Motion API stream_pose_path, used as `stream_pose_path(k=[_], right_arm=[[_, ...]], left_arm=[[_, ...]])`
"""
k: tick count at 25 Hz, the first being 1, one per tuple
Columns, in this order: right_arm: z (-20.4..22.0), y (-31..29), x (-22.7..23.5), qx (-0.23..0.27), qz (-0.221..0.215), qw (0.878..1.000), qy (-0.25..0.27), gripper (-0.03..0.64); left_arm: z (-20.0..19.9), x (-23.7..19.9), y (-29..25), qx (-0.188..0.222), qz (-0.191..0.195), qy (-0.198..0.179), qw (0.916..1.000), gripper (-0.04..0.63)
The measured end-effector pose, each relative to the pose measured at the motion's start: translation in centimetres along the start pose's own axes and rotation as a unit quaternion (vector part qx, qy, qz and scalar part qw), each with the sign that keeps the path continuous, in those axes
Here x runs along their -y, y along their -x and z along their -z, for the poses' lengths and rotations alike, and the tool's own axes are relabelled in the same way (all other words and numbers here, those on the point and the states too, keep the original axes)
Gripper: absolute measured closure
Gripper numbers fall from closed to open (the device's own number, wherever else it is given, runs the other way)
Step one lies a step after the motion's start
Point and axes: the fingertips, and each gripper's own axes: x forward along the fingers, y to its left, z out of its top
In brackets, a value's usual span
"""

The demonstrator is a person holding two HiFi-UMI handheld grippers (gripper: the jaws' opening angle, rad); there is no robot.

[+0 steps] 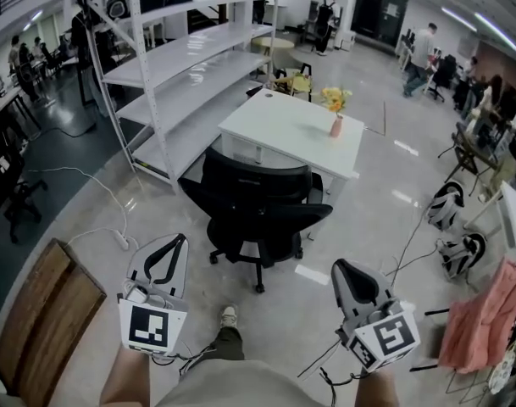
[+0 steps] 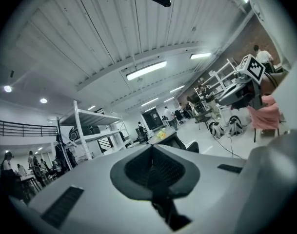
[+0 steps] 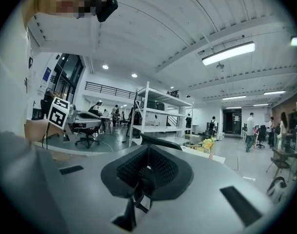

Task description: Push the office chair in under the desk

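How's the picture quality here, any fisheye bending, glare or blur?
Head view: sharp, shelving posts bow, glare patches on the floor. Left gripper view: heavy fisheye, dark corners, left gripper soft up close. Right gripper view: same, strip light blown out.

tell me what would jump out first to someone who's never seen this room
The black office chair in the middle of the floor draws the eye first, with its back toward the camera and its seat at the near side of the white desk. On that desk stands a pink vase with yellow flowers. Low in the head view, the left gripper and right gripper hover with fingers together, holding nothing.
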Motion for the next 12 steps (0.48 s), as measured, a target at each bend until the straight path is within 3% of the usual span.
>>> stream_pose_path(k=[5,12], right_arm=[[1.0,-5.5,1.7,-0.032,-0.006,0.999,0.009,0.559],[2.7,-13.9,2.8,-0.094,-0.044,0.993,0.052,0.511]], left_arm=[[2.3,-1.6,-5.6,-0.021,0.039,-0.044,0.9981,0.546],[6.7,-3.8,-13.0,-0.051,0.086,-0.074,0.9922,0.477]])
